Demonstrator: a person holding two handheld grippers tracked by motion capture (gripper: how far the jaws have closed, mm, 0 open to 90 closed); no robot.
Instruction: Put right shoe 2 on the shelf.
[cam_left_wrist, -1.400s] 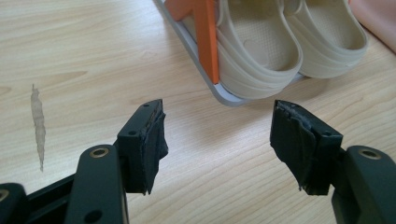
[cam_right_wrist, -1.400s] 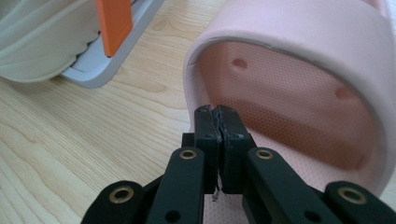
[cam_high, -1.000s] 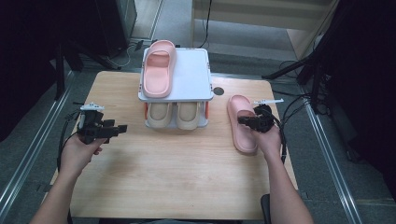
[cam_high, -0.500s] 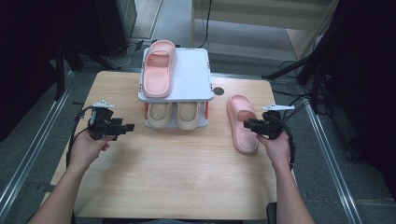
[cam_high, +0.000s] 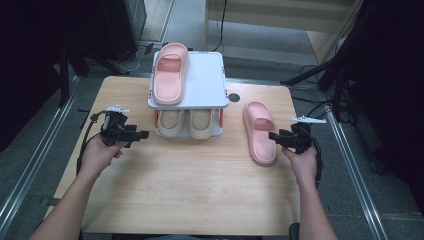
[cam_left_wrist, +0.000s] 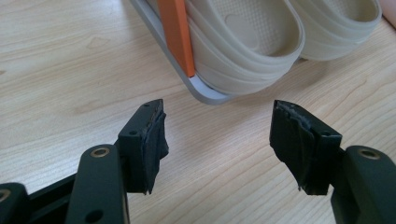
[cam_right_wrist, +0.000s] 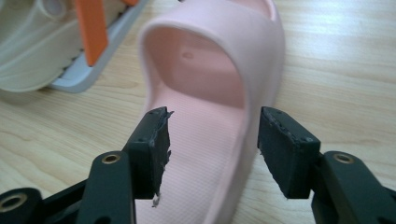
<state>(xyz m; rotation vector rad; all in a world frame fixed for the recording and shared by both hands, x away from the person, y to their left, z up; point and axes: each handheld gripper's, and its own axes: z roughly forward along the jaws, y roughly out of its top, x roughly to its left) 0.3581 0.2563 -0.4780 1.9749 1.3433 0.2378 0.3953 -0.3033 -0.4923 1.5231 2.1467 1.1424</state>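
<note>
Four slippers are in play, and their arrangement hints at a sorting job on the wooden worktop (cam_high: 180, 190). Largest of the furnishings on it is the white two-level rack (cam_high: 207, 80) at the far middle, its shelves carried on orange posts (cam_left_wrist: 176, 35). That design lets pairs stack by colour: two beige slippers (cam_high: 187, 122) sit side by side on the lower level, toes pointing near, filling it, while a single pink slipper (cam_high: 169, 75) lies on the left half of the top shelf, leaving the right half bare, presumably for its partner.

That partner, the loose pink slipper (cam_high: 260, 131), lies flat on the worktop to the right of the rack, well clear of it, its open heel end pointing near toward the person. In my judgement it lies this way so the right tool (cam_high: 278, 137) can come at it from the near right edge. The right gripper view shows that tool's jaws spread apart with nothing between them, one pad over the footbed (cam_right_wrist: 187, 154) and the other outside the slipper's side wall, so they straddle the rim without pinching it yet.

Over at the left, the left tool (cam_high: 140, 134) hovers low, just near and left of the rack's corner. Its jaws also stand wide apart and empty, aimed toward the beige slippers, probably waiting in reserve or ready to steady the rack.
</note>
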